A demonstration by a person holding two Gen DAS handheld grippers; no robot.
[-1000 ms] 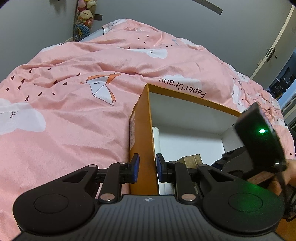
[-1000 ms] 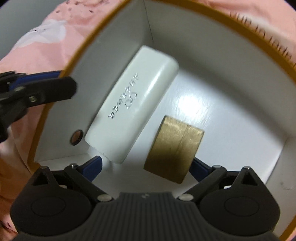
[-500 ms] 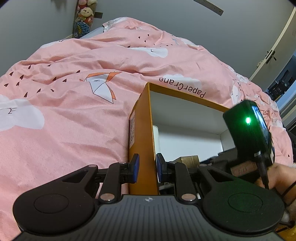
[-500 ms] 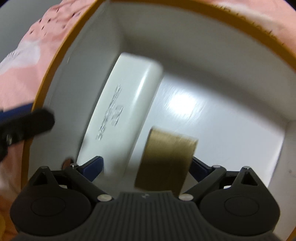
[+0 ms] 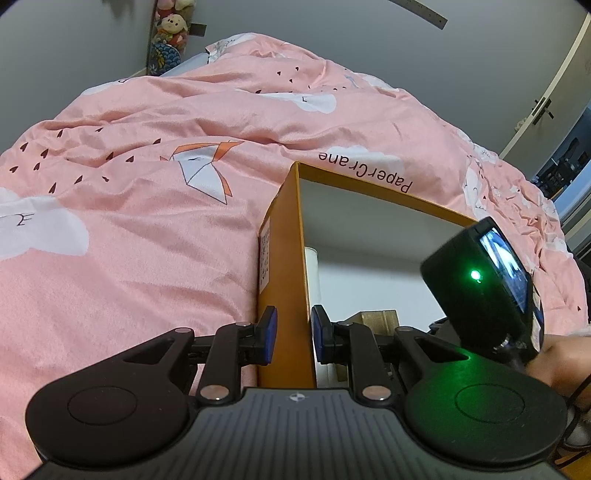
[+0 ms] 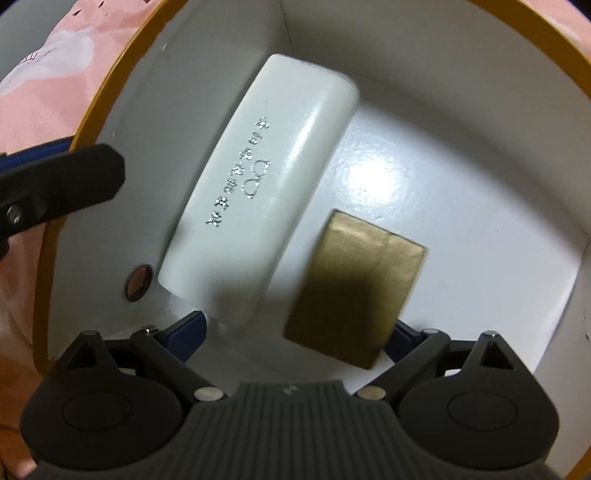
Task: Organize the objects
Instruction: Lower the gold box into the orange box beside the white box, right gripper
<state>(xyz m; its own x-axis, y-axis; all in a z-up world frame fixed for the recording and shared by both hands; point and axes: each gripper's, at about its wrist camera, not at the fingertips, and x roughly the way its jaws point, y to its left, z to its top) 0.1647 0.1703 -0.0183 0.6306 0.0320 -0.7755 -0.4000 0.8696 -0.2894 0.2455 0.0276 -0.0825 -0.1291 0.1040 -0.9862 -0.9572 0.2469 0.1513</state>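
An orange box [image 5: 282, 258] with a white inside [image 6: 424, 147] stands on a pink bedspread. My left gripper [image 5: 290, 339] is shut on the box's left wall, one blue pad on each side. In the right wrist view a white glasses case [image 6: 258, 184] lies along the left inner wall, and a small gold box [image 6: 354, 291] lies beside it on the floor. My right gripper [image 6: 295, 338] is wide open inside the box, just above both objects, holding nothing. The left gripper's finger [image 6: 62, 188] shows at the box rim.
The pink bedspread [image 5: 129, 221] with clouds and a paper crane print surrounds the box. Stuffed toys [image 5: 171, 26] sit at the far wall. A door [image 5: 546, 92] is at the far right. A small hole [image 6: 138, 282] marks the box's left inner wall.
My right gripper has drawn back and up from the gold box and the case, staying open. The left gripper has kept its hold on the box wall.
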